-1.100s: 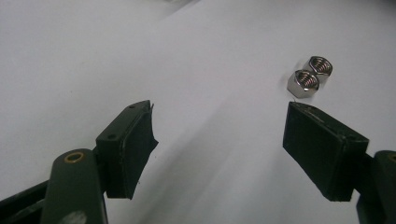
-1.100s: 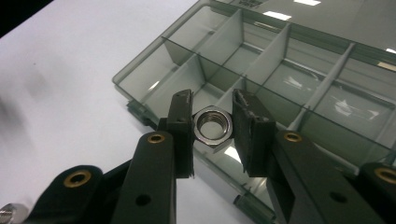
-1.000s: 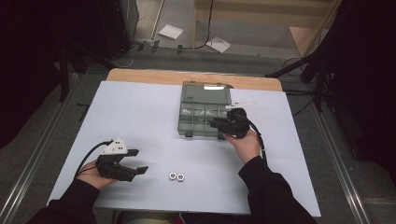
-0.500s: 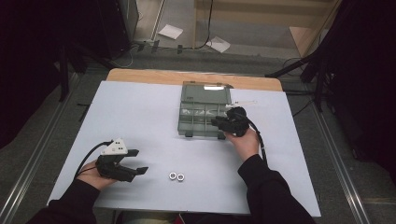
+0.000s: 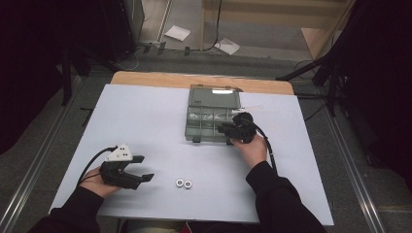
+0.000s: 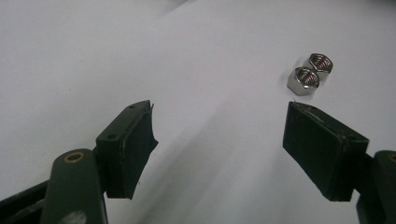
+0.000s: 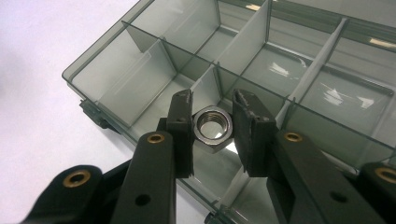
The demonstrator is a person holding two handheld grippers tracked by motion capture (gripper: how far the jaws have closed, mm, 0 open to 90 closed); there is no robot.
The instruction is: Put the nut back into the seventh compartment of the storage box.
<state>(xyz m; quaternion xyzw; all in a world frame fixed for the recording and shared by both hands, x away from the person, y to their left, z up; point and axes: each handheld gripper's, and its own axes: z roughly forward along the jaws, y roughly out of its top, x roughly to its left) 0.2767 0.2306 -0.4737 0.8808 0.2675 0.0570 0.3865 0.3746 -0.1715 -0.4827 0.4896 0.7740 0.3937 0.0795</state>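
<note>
in the right gripper view the right claw (image 7: pixel 212 126) is clenched on a steel hex nut (image 7: pixel 213 128), its two black jaws pressing the nut's flat sides from either side, the threaded hole facing the camera. the held nut sits at the centre of that frame, over the near row of compartments of a smoky clear plastic organizer box (image 7: pixel 116 88), close to the thin divider that meets the box's front wall; whether the nut touches the box floor cannot be told. the box spreads from the middle left to the upper right of the frame, its partitions running away from the camera. in the high view the right claw (image 5: pixel 224 129) lies just right of centre at the lower right corner of the organizer box (image 5: pixel 212 119), with the person's right hand (image 5: pixel 251 147) below it and a dark sleeve running to the bottom edge. the left claw (image 5: pixel 143 168) rests at the lower left of that view, released, its jaws spread wide with nothing between them, on the white desk (image 5: pixel 145 116). in the left gripper view the left claw (image 6: pixel 219 135) frames bare desk surface, and two loose nuts (image 6: pixel 309 73) lie touching each other at the upper right, just beyond the tip of the right-hand jaw. in the high view the two loose nuts (image 5: pixel 183 183) sit at lower centre, near the left claw.
</note>
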